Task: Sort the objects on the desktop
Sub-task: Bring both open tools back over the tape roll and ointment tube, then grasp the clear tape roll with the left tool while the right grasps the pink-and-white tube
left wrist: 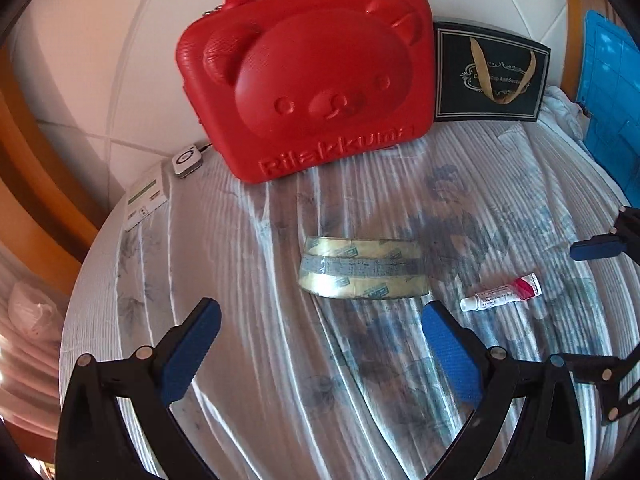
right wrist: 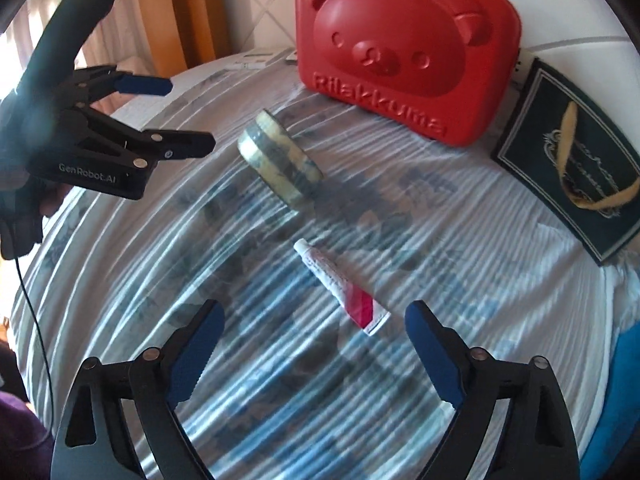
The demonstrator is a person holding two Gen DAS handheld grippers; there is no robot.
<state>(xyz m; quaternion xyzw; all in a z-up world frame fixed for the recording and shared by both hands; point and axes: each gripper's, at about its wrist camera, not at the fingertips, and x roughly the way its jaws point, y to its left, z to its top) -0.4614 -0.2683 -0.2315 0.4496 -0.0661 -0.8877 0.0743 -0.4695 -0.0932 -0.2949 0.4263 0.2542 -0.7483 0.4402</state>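
A roll of clear packing tape [left wrist: 362, 270] lies on the striped cloth, just beyond my left gripper [left wrist: 320, 314], which hangs open above the cloth with nothing between its fingers. A small white tube with a red end [left wrist: 502, 292] lies to the right of the tape. In the right wrist view the tube [right wrist: 340, 286] rests just ahead of my right gripper [right wrist: 314, 314], open and empty, with the tape [right wrist: 280, 162] farther off. A closed red bear-face case [left wrist: 308, 76] stands upright at the back. My left gripper [right wrist: 176, 118] shows at the upper left of the right wrist view.
A dark gift bag with a gold ribbon handle [left wrist: 492, 76] leans right of the red case. A white box [left wrist: 146, 196] and a small square device [left wrist: 186, 160] lie at the cloth's back left edge. A blue mat [left wrist: 612, 96] stands at the far right.
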